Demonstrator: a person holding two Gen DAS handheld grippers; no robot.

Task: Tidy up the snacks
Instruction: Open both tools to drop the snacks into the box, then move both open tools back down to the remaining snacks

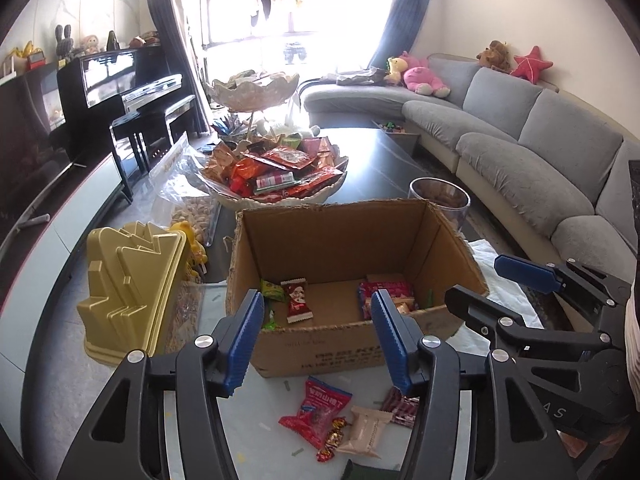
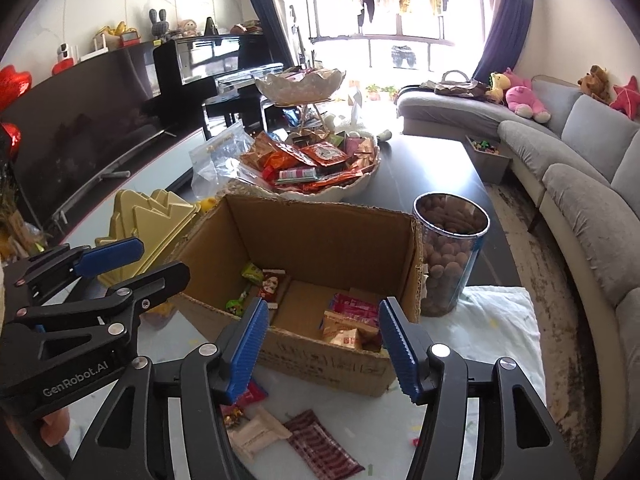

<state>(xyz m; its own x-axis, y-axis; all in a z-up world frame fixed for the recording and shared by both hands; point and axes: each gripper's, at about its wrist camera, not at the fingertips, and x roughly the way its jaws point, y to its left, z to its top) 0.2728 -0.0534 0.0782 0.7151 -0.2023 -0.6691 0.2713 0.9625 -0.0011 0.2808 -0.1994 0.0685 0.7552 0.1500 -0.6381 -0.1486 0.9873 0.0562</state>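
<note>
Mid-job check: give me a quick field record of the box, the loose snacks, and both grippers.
box: open cardboard box, upright, several wrapped snacks inside
loose snacks: red packet, beige bar and dark red striped packet on the table in front of the box
left gripper: open, empty
right gripper: open, empty
behind box: bowl of snacks
right of box: clear jar of nuts

Snack packets [image 1: 316, 416] before open cardboard box [image 1: 352, 344], perhaps half-empty.
</note>
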